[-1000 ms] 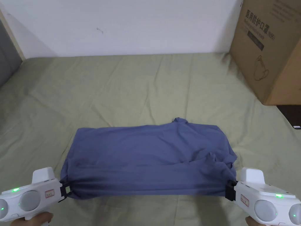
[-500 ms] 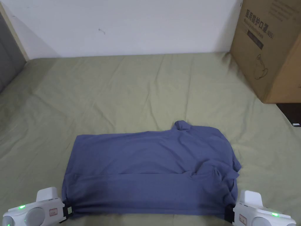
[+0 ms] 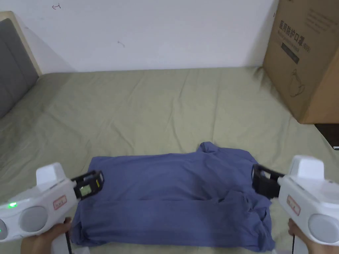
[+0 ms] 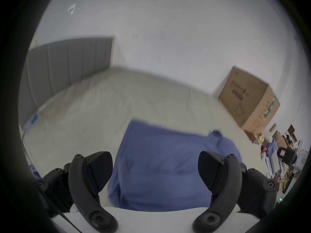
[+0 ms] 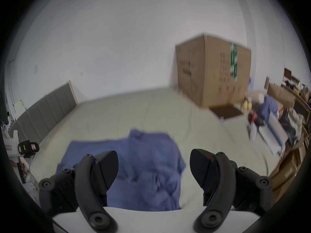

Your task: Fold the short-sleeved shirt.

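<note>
The blue short-sleeved shirt (image 3: 172, 195) lies folded in a wide band on the bed, its near part doubled over, its collar end bunched at the right. The same shirt (image 4: 161, 166) lies below the left gripper's jaws, and the shirt (image 5: 139, 167) also lies below the right gripper's jaws. My left gripper (image 3: 89, 183) hovers open above the shirt's left edge, nothing between its jaws. My right gripper (image 3: 261, 180) hovers open above the right edge, also empty. In their own views the left gripper (image 4: 155, 167) and the right gripper (image 5: 154, 166) both stand wide apart.
An olive sheet (image 3: 159, 105) covers the bed. A large cardboard box (image 3: 304, 59) stands at the back right, against the white wall. A grey padded headboard (image 3: 15, 66) runs along the left. Cluttered furniture (image 5: 277, 127) lies beyond the bed's right side.
Both grippers have let go of the shirt's near edge, opened, and lifted up and away. The shirt now rests flat, with the near part folded over.
</note>
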The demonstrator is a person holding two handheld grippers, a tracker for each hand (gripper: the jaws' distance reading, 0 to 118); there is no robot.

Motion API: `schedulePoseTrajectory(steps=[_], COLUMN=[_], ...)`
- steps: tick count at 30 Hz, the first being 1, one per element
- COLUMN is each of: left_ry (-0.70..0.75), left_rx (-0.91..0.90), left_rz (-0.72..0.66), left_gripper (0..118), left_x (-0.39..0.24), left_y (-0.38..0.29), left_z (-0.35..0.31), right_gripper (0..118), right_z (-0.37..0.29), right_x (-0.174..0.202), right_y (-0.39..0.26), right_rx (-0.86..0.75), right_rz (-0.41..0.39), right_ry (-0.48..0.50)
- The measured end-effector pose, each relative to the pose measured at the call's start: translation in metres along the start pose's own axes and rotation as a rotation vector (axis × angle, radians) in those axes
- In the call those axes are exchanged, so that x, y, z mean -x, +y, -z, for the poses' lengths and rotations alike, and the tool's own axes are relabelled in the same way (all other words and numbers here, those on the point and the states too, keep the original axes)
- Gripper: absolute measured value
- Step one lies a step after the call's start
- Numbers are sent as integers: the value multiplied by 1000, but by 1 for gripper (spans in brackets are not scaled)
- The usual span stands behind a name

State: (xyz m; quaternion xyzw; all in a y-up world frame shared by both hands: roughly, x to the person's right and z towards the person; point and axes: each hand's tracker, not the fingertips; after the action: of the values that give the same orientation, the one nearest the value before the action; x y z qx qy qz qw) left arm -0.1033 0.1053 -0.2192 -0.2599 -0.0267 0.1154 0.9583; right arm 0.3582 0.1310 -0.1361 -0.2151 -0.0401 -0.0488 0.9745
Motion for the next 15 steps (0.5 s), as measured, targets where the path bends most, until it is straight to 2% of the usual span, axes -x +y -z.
schedulePoseTrajectory(steps=[7, 9, 11, 12, 14, 15], left_ry=[33, 43, 49, 48, 33, 41], left_rx=[-281, -315, -339, -347, -360, -360], left_rz=[131, 164, 182, 184, 197, 205], left_gripper=[106, 100, 81, 68, 13, 1], left_x=[-46, -54, -59, -60, -63, -65], left_y=[36, 37, 35, 33, 29, 27], left_z=[-27, -29, -30, -30, -28, -24], right_gripper=[91, 85, 75, 66, 21, 2], right_z=[-18, -18, -17, -17, -15, -13], right_x=[20, 23, 27, 28, 30, 33], right_y=[36, 35, 34, 34, 32, 32], right_rx=[-193, -218, -235, -246, -260, -266], right_rz=[-58, -73, -98, -110, -112, -118], right_ry=[-7, -16, -29, -24, -22, -26])
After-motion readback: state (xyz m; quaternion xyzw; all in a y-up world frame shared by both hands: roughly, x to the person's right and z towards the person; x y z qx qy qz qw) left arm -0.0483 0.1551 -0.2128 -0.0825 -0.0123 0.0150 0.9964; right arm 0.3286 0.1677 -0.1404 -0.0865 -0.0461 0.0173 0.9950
